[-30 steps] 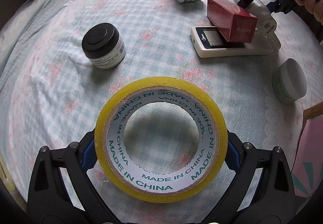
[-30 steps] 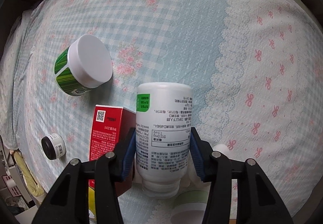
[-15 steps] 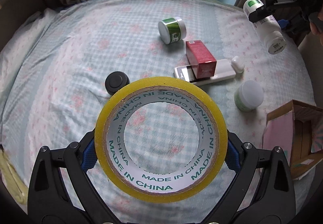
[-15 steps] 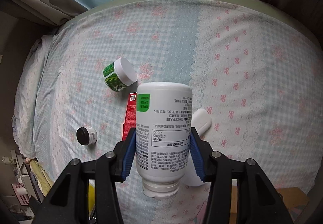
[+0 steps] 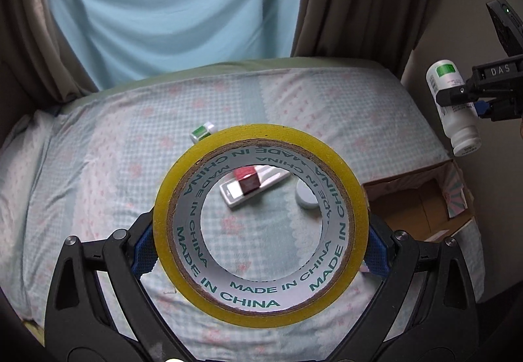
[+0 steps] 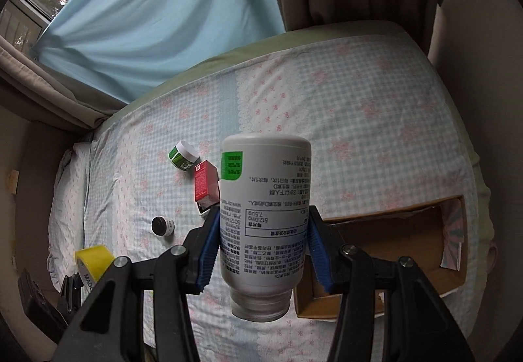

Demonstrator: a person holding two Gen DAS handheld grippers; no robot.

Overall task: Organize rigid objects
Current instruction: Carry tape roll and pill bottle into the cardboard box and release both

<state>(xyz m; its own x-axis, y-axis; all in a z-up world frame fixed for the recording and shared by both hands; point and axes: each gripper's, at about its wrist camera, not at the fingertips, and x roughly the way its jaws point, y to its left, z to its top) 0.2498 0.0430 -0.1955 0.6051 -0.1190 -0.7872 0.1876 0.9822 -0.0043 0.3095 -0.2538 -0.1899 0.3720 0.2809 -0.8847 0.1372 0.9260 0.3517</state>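
Observation:
My left gripper (image 5: 260, 246) is shut on a yellow roll of tape (image 5: 183, 198) and holds it high above the bed. My right gripper (image 6: 261, 241) is shut on a white pill bottle (image 6: 264, 208), cap end down, held in the air. The bottle also shows in the left wrist view (image 5: 452, 107), above the open cardboard box (image 5: 421, 202). On the bed lie a red carton (image 6: 205, 180) on a white flat device (image 5: 258, 186), a green-and-white jar (image 6: 183, 155), a black-lidded jar (image 6: 161, 225) and a white-lidded jar (image 5: 305, 197).
The bed has a blue checked sheet (image 6: 359, 100) with pink flowers. The cardboard box (image 6: 392, 244) sits at the bed's right edge with a pink patterned flap (image 6: 452, 238). Curtains (image 5: 170, 2) and a wall stand behind the bed.
Both grippers have risen well above the bed with their objects. The objects on the bed look smaller and the cardboard box has come fully into view.

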